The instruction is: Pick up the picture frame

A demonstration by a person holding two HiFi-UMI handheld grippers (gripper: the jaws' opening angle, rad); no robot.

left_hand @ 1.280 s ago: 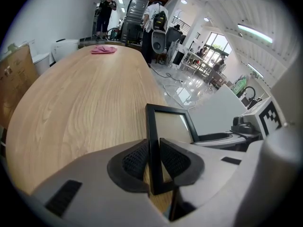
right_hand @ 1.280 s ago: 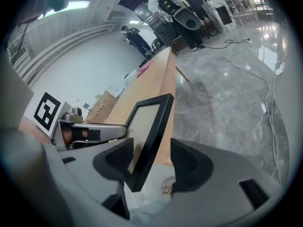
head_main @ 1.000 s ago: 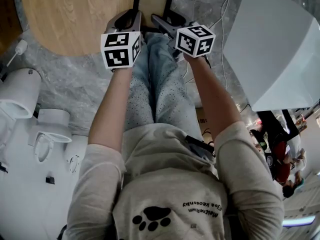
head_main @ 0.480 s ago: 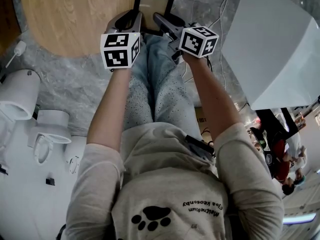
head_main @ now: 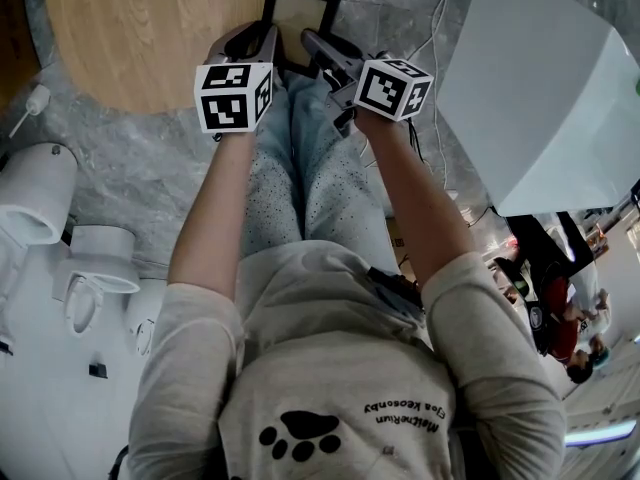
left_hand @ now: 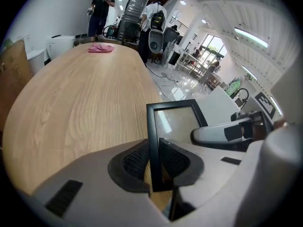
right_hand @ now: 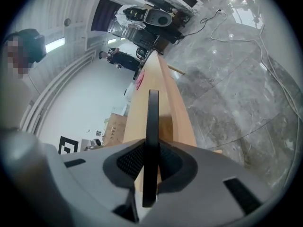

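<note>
A black picture frame (head_main: pixel 298 18) with a pale glass panel is held over the near edge of the wooden table (head_main: pixel 140 28), beyond the person's knees. My left gripper (head_main: pixel 268 44) is shut on the frame's lower left side; in the left gripper view its pads clamp the black rail (left_hand: pixel 154 141). My right gripper (head_main: pixel 316 48) has the frame's lower right side between its jaws, which are closing. In the right gripper view the frame (right_hand: pixel 152 122) stands edge-on between the pads, and both touch it. The right gripper's finger (left_hand: pixel 222 134) shows beside the glass.
A pink cloth (left_hand: pixel 101 48) lies at the table's far end. A large white box (head_main: pixel 540 98) stands to the right, with cables (head_main: pixel 450 8) on the marble floor. White sanitary fixtures (head_main: pixel 40 188) sit at the left. People stand in the background.
The right gripper has rolled and risen slightly at the frame's right side, and its jaws have come in on the frame. The left gripper has kept its hold in place.
</note>
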